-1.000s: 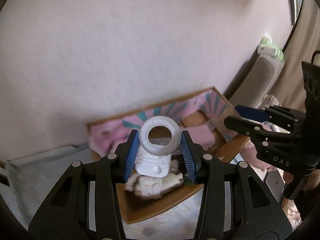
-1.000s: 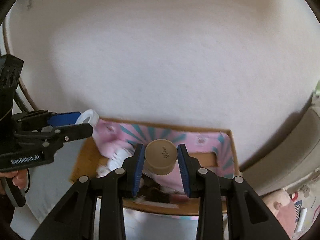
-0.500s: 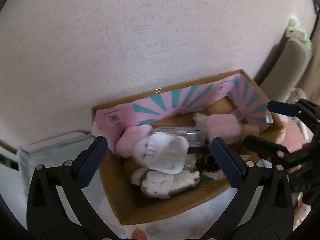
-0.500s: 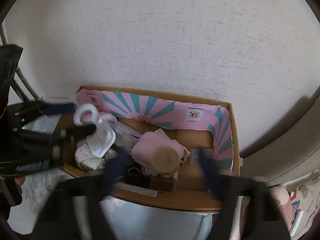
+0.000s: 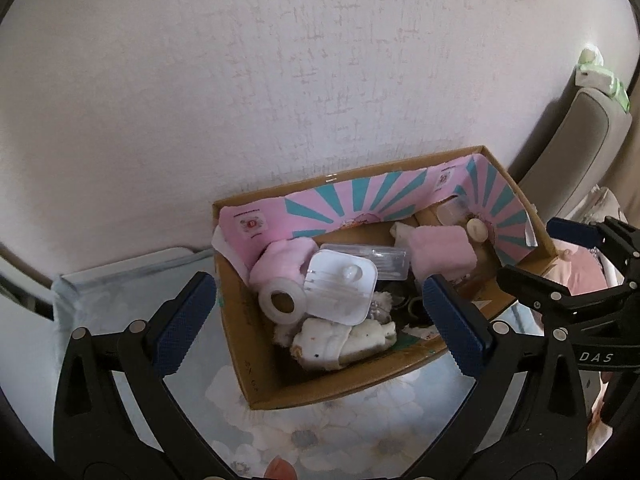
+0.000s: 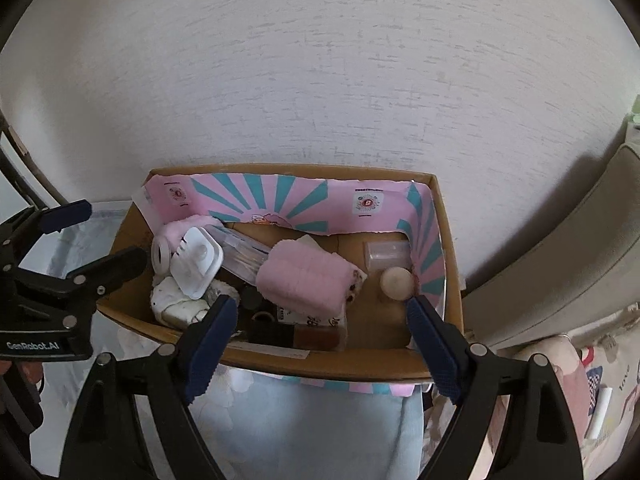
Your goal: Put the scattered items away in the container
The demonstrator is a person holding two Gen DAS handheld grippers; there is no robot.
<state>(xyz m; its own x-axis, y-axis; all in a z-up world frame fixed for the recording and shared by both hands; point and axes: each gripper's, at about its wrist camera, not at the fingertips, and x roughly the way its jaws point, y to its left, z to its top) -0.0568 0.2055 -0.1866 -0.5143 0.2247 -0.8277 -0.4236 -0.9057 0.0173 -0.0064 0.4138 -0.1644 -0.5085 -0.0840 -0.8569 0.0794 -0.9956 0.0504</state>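
In the box [image 6: 450,264], both your left gripper [image 5: 320,320] and right gripper [image 6: 320,344] hang spread, empty; the white case [image 5: 340,286] looks light, rigid, slippery: pinch its edges.

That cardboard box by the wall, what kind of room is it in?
Probably a lived-in home, perhaps a bedroom: the cardboard box sits on flowered bedding against a textured wall, beside a padded headboard.

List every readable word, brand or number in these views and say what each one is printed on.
"GenRobot.AI": body of the left tool, seen from the right wrist.
"DAS": body of the right tool, seen from the left wrist; the rest is cut off.
"love": patterned fabric at far right.
Round red labels on the cardboard box's pink liner: too small to read.
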